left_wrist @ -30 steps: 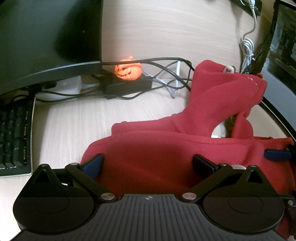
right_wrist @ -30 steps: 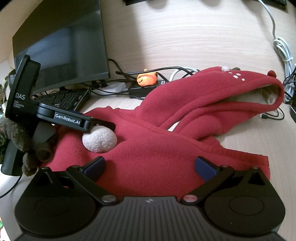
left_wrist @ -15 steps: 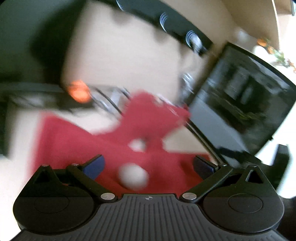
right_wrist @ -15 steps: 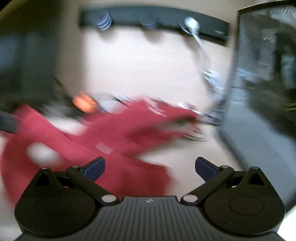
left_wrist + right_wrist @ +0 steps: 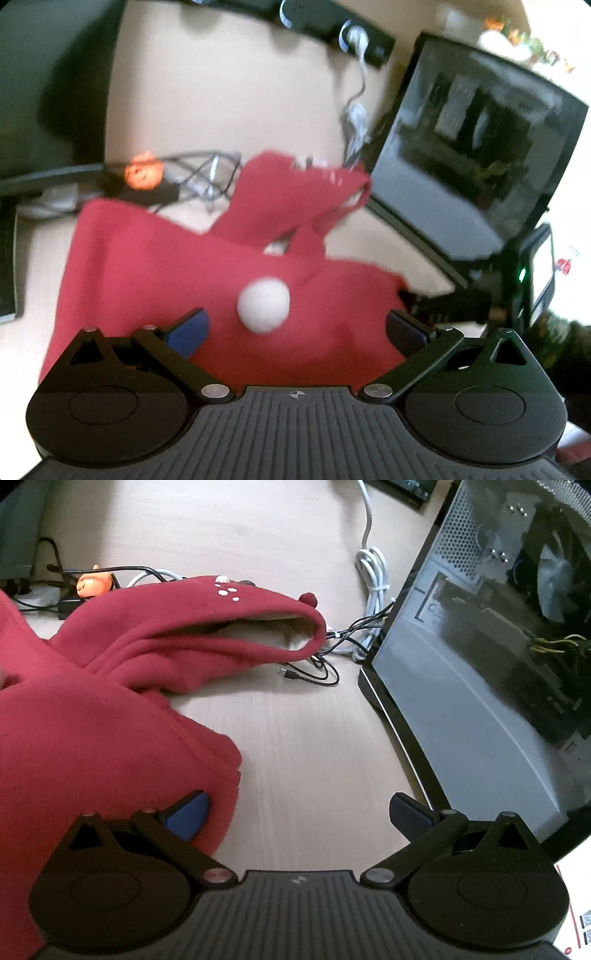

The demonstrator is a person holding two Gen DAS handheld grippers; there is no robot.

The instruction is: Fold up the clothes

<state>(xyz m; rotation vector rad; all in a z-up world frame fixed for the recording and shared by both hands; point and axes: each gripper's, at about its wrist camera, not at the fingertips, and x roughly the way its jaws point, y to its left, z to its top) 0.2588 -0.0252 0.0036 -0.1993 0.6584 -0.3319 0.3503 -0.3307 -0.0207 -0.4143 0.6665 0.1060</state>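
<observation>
The red hooded garment (image 5: 155, 266) lies spread and unfolded on the table (image 5: 303, 746), hood toward the far edge, so folding looks barely begun; the left tool (image 5: 295, 326) and right tool (image 5: 299, 808) are both spread apart, holding nothing.

- The left gripper (image 5: 295, 326) has swung round: a second ago it faced the red hoodie (image 5: 192, 266) near the keyboard side, and now the computer case (image 5: 476, 155) fills the right of its view.
- The white pompom (image 5: 263, 305) now shows on the hoodie between its spread fingers.
- The right gripper (image 5: 298, 810) has shifted toward the computer case (image 5: 480, 686), and now only its left finger (image 5: 186, 814) lies over the hoodie (image 5: 92, 723), the rest over bare desk (image 5: 314, 753).
</observation>
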